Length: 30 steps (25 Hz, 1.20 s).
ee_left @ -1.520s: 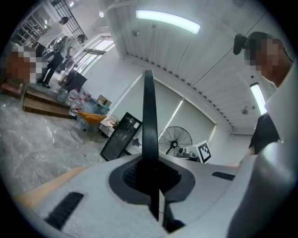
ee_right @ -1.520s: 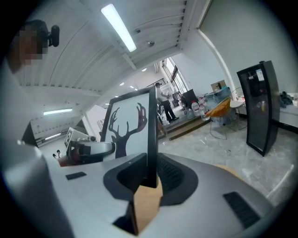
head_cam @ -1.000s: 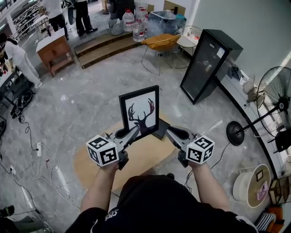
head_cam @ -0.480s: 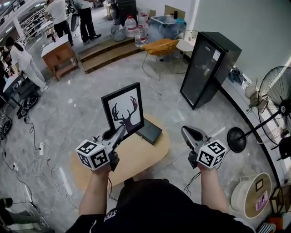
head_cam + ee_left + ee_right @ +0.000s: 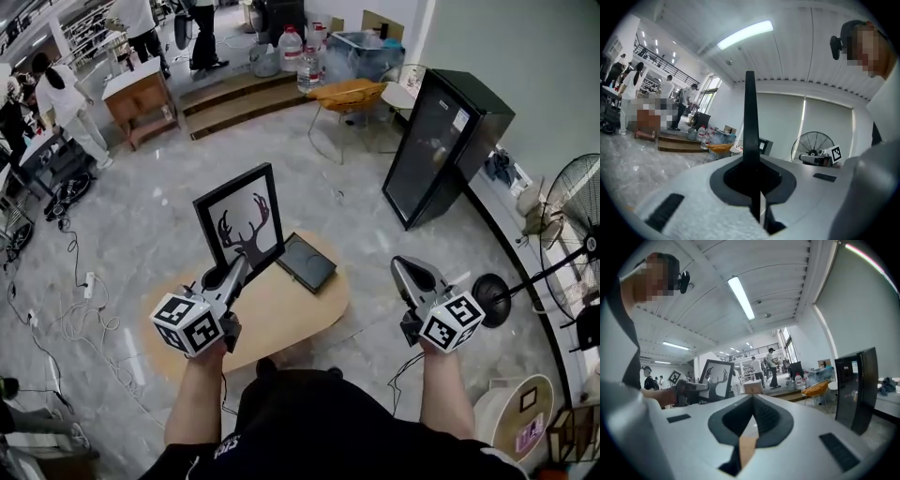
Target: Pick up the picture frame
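The picture frame (image 5: 239, 220) is black with a deer-antler print, and it stands upright above the round wooden table (image 5: 281, 323). My left gripper (image 5: 237, 269) is shut on its lower edge. In the left gripper view the frame (image 5: 750, 117) shows edge-on as a dark bar rising from between the jaws. My right gripper (image 5: 404, 266) is shut with nothing in it, out past the table's right side over the floor. From the right gripper view, the frame (image 5: 717, 377) and the left gripper (image 5: 691, 389) appear at the left.
A flat black panel (image 5: 307, 262) lies on the table behind the frame. A tall black cabinet (image 5: 445, 141) and standing fans (image 5: 572, 202) are to the right, an orange chair (image 5: 352, 94) beyond. Cables (image 5: 75, 323) run over the floor at left, with people near a wooden desk (image 5: 141, 94).
The left gripper has carried the frame leftward and a little higher. The right gripper has drawn away from the frame to the right, and its jaws have closed empty.
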Each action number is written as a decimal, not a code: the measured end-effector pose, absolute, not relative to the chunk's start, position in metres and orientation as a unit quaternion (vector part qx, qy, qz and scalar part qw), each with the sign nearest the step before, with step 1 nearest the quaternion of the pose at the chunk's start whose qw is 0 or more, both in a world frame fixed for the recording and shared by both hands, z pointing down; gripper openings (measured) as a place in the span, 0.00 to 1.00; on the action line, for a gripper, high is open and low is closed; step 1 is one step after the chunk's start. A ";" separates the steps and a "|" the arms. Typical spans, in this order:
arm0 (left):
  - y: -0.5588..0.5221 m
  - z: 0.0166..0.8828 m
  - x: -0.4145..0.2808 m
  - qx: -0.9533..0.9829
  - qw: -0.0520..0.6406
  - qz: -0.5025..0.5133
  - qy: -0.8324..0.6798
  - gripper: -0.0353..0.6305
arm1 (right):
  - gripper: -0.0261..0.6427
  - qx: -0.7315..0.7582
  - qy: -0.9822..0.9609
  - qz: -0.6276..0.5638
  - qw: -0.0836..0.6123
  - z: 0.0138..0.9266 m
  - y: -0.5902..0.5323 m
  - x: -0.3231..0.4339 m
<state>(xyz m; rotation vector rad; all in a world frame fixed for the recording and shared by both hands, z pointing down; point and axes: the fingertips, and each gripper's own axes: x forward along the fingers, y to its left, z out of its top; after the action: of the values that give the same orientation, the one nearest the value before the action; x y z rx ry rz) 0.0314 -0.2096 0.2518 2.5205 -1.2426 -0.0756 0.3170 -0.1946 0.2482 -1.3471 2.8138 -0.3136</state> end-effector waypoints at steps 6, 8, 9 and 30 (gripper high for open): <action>-0.217 0.247 0.022 0.887 0.145 -0.027 -0.437 0.08 | 0.04 -0.464 0.883 -0.060 0.033 0.224 -0.197 0.321; -0.218 0.247 0.019 0.889 0.143 -0.029 -0.434 0.08 | 0.04 -0.465 0.883 -0.053 0.028 0.222 -0.196 0.315; -0.219 0.247 0.019 0.890 0.142 -0.029 -0.433 0.08 | 0.04 -0.464 0.884 -0.052 0.026 0.223 -0.195 0.313; -0.228 0.261 0.010 0.889 0.140 -0.016 -0.435 0.08 | 0.04 -0.462 0.885 -0.062 0.003 0.246 -0.203 0.293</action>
<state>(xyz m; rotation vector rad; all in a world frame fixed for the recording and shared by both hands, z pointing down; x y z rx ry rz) 0.0098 -0.2282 0.2610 2.5696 -1.2571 -0.0463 0.2929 -0.2029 0.2459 -1.4500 2.7744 -0.1933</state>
